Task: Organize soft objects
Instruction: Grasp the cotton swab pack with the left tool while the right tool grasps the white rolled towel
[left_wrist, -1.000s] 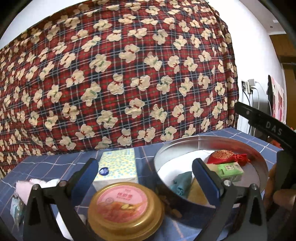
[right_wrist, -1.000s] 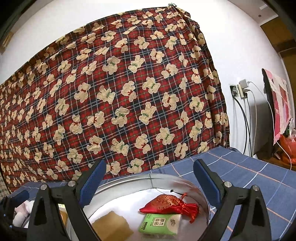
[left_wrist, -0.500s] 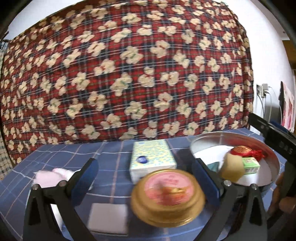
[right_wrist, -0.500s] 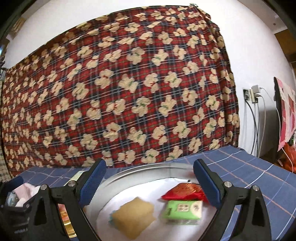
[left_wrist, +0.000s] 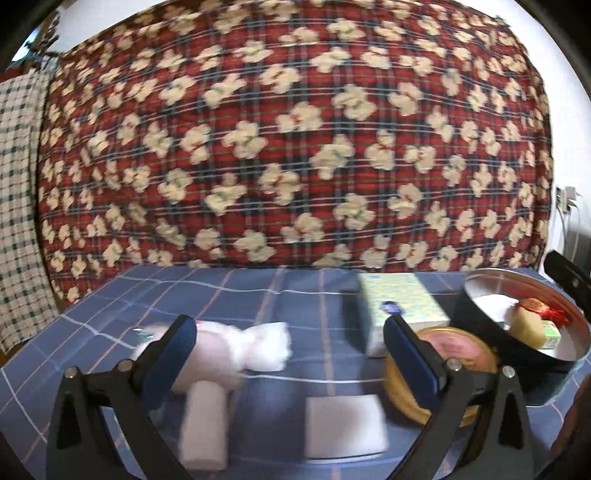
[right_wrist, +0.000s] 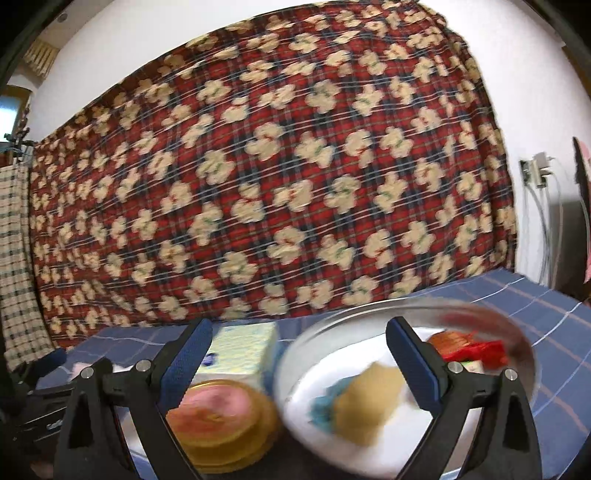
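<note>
Soft objects partly sorted; round tin (right_wrist: 524, 354) already holds yellow sponge (right_wrist: 369, 398), teal cloth (right_wrist: 325, 406), red pouch (right_wrist: 469, 347) and green packet (left_wrist: 550, 334), right under my right fingers (right_wrist: 299, 350); left to do, by my read: pink-white plush (left_wrist: 240, 347), white roll (left_wrist: 205, 424) and white pad (left_wrist: 345, 424) on the surface between my left fingers (left_wrist: 288, 347); tissue pack (left_wrist: 402, 306) just past the right-hand tip; both pairs spread wide, carrying nothing.
</note>
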